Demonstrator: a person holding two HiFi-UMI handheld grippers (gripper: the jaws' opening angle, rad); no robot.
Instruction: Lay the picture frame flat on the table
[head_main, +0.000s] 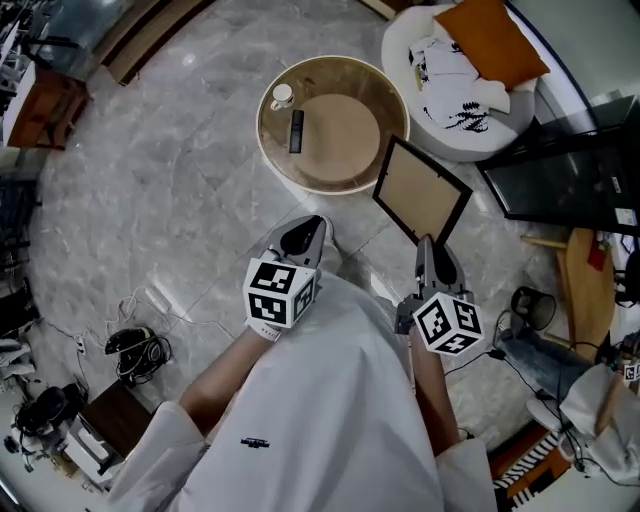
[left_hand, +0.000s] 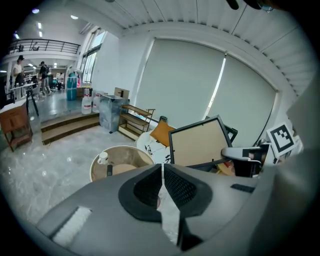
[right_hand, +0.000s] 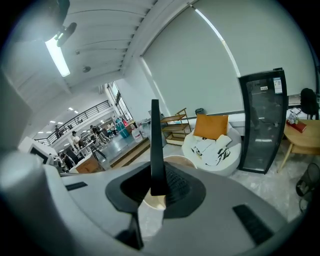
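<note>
The black picture frame (head_main: 421, 190) with a tan backing hangs upright over the floor, just right of the round wooden table (head_main: 378, 152). My right gripper (head_main: 425, 246) is shut on the frame's lower edge. In the right gripper view the frame (right_hand: 155, 145) stands edge-on between the jaws of the right gripper (right_hand: 156, 186). My left gripper (head_main: 312, 229) is to the left of it, short of the table, shut with nothing between its pads. The left gripper view shows the frame (left_hand: 199, 143) and the table (left_hand: 131, 156) ahead of the left gripper (left_hand: 162, 175).
A white cup (head_main: 282, 96) and a dark remote (head_main: 296, 131) lie on the table. A white armchair (head_main: 402, 40) with an orange cushion (head_main: 497, 40) stands behind, a black cabinet (head_main: 560, 180) to the right. Cables (head_main: 135, 350) lie on the marble floor.
</note>
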